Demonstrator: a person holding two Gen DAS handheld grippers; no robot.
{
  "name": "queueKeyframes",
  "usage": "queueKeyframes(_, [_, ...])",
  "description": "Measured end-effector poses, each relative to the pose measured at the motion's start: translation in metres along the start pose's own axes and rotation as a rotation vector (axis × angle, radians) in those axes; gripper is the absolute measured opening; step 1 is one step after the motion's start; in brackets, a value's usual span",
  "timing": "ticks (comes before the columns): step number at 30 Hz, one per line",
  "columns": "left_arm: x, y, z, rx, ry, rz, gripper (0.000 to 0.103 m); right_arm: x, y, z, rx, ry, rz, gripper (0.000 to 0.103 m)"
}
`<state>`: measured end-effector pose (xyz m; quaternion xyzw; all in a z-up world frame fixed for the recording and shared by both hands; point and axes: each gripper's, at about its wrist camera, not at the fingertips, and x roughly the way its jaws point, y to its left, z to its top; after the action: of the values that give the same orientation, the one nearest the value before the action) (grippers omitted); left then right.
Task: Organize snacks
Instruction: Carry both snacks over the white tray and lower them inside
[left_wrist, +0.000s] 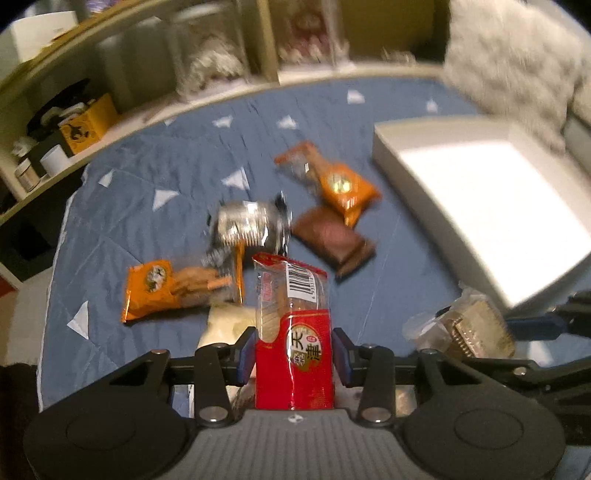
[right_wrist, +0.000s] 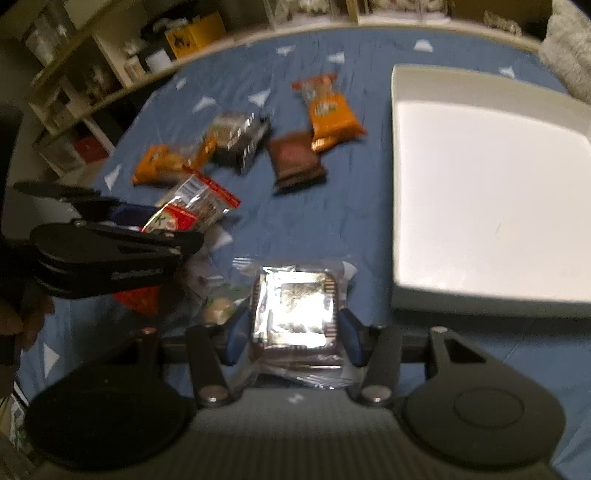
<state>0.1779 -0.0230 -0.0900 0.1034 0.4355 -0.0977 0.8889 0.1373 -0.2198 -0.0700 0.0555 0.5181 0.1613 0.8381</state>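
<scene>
We hold the red pack (left_wrist: 293, 347) clamped upright in our left gripper (left_wrist: 293, 356) and the clear pack (right_wrist: 293, 308) clamped in our right gripper (right_wrist: 293, 338), and the white tray (right_wrist: 399, 184) lies ahead to the right, nearer to the right one.

Lower end of the red-and-clear plastic cracker packet (left_wrist: 293, 332) hidden behind the grey ribbed gripper body. Pale cream packet (left_wrist: 229, 323), near left, partly covered by the packet and blue finger pad; contents unreadable. Far wooden shelving (left_wrist: 129, 74) and grey fluffy cushion (left_wrist: 509, 62) motion-blurred; white shallow tray (right_wrist: 480, 184) cut off at right edge.
</scene>
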Motion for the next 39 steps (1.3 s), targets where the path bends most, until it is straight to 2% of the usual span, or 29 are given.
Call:
queueKeyframes(12, [-0.047, 0.005, 0.009, -0.224, -0.153, -0.088, 0.044, -0.057, -0.023, 0.019, -0.01, -0.206, -0.034, 0.057])
queueKeyframes(19, [-0.055, -0.013, 0.028, -0.317, -0.211, -0.156, 0.044, -0.08, -0.043, 0.028, -0.009, -0.277, -0.065, 0.057])
queueKeyframes(23, [-0.045, -0.035, 0.04, -0.323, -0.208, -0.209, 0.044, -0.097, -0.057, 0.025, 0.008, -0.304, -0.098, 0.057])
queueKeyframes(39, [0.018, -0.115, 0.077, -0.442, -0.171, -0.406, 0.044, -0.1, -0.124, 0.029, 0.124, -0.319, -0.219, 0.058])
